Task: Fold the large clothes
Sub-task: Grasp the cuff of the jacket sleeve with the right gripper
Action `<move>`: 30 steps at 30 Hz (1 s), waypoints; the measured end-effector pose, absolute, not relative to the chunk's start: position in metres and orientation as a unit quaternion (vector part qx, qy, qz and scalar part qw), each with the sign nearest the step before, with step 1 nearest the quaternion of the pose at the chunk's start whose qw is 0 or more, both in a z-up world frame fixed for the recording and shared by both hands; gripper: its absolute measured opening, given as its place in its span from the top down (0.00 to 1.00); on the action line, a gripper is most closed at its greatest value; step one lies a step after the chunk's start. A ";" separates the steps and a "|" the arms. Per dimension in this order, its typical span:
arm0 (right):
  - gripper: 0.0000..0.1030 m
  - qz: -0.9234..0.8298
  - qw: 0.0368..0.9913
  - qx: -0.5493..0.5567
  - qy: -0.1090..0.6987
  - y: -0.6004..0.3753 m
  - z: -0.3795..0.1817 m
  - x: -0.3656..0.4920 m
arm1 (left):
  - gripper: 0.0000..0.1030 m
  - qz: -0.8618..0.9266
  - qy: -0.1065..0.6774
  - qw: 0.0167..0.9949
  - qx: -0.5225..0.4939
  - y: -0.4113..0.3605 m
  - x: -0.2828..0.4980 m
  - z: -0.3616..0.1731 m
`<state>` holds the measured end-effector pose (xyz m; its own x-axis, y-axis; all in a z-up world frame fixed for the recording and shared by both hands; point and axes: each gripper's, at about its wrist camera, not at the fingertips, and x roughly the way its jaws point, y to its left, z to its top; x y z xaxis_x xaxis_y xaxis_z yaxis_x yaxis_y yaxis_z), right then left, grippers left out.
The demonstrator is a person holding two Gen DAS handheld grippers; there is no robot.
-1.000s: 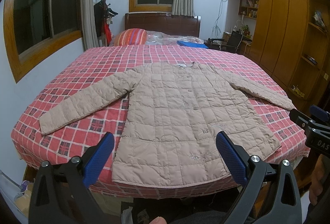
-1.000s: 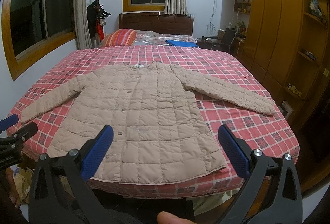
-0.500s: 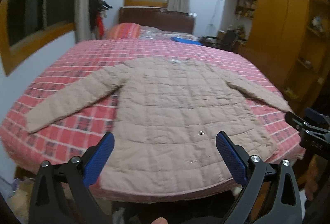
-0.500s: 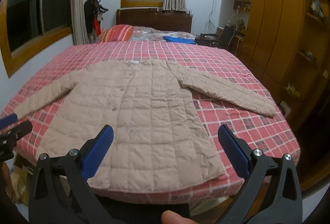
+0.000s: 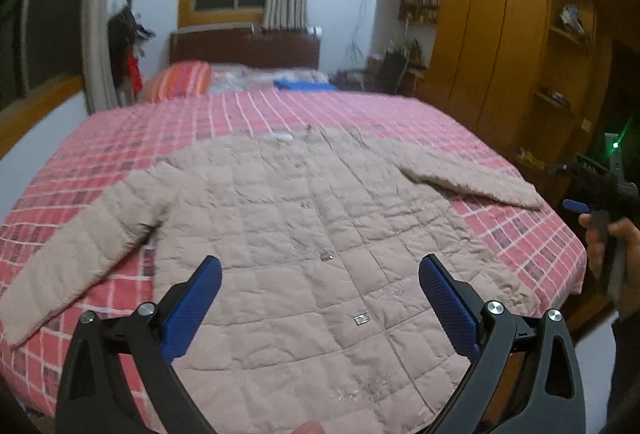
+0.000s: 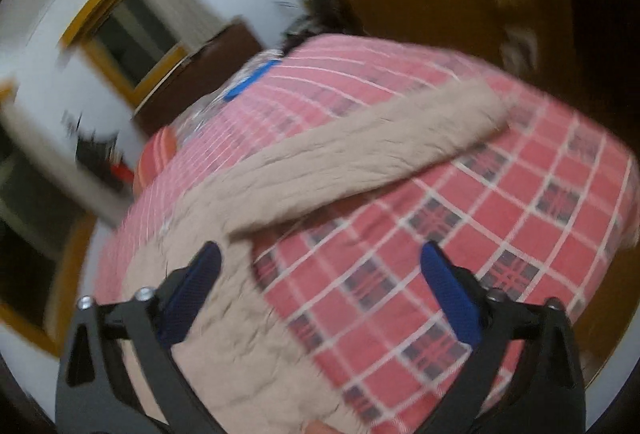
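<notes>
Hovering over the beige quilted coat (image 5: 320,234), spread flat and unfolded across the checked bed (image 5: 520,234); our left gripper (image 5: 320,298) and right gripper (image 6: 320,282) gape wide, empty. No fold made yet.

The right wrist view is smeared by motion blur: the window (image 6: 132,34) and headboard (image 6: 200,74) lack detail. The quilted coat's (image 5: 320,234) hem runs off the left wrist view's bottom edge.

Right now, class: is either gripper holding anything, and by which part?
Nothing is held: the left gripper and right gripper are open above the jacket.
</notes>
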<state>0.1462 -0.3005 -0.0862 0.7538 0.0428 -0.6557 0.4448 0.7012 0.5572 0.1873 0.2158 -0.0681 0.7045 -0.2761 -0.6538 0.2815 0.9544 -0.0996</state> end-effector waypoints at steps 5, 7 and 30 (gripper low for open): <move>0.34 -0.133 0.799 0.501 0.305 -0.380 -0.134 0.153 | 0.04 -0.159 0.389 0.908 -0.002 0.214 0.216 -0.084; 0.34 -0.148 0.776 0.545 0.281 -0.409 -0.151 0.150 | 0.04 -0.157 0.387 0.909 -0.001 0.215 0.222 -0.085; 0.51 -0.185 0.707 0.649 0.212 -0.502 -0.227 0.196 | 0.04 -0.147 0.411 0.899 -0.029 0.224 0.283 -0.096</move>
